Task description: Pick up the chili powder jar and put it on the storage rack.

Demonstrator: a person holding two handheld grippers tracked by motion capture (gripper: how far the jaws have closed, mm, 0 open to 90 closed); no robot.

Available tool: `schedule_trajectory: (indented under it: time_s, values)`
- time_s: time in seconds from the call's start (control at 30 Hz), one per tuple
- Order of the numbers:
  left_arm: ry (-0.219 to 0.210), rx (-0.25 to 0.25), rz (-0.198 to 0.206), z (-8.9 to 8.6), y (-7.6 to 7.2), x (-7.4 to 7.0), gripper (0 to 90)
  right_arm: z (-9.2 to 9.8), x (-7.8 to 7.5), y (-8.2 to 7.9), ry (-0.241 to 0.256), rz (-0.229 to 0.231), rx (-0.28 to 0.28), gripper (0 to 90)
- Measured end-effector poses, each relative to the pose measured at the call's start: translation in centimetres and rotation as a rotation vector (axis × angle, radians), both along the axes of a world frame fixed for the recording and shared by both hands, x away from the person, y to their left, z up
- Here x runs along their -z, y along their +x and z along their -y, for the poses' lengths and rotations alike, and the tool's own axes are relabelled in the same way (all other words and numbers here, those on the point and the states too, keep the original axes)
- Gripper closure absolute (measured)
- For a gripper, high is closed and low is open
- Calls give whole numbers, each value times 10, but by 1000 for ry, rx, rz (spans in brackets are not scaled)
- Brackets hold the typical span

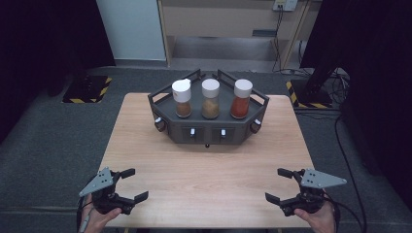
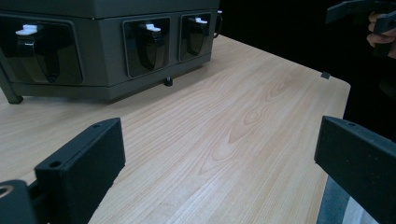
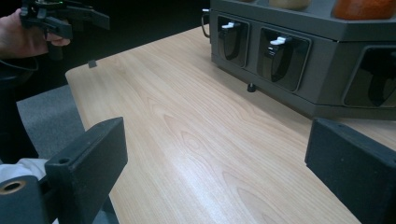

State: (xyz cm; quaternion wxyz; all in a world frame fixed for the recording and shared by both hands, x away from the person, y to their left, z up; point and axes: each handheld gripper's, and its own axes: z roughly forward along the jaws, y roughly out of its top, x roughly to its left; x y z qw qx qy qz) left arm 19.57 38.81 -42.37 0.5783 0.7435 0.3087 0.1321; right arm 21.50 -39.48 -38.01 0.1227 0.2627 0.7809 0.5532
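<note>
Left tool (image 1: 134,185) and right tool (image 1: 278,185) hover gaping, empty, at the desk's (image 1: 209,179) near corners (three spice jars (image 1: 211,98) stand in the dark rack (image 1: 209,128) by its far edge).

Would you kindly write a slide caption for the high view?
Open left tongs and right tongs flank a wooden table; three white-capped spice jars stand on a dark hexagonal rack.
</note>
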Motion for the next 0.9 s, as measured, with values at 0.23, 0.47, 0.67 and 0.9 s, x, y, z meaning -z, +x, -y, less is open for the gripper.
schedule_trajectory:
  time_s: [0.23,0.47,0.67,0.9]
  values:
    - [-6,4,3,0,1,1,5,0,10,0,8,4,-1,66]
    - [-11,5,9,0,1,1,5,-1,14,-1,-1,13,0,69]
    - [-13,6,21,-1,-1,2,6,1,17,-3,6,13,25,67]
    - [-5,17,34,-1,-3,1,6,2,19,-3,16,5,42,65]
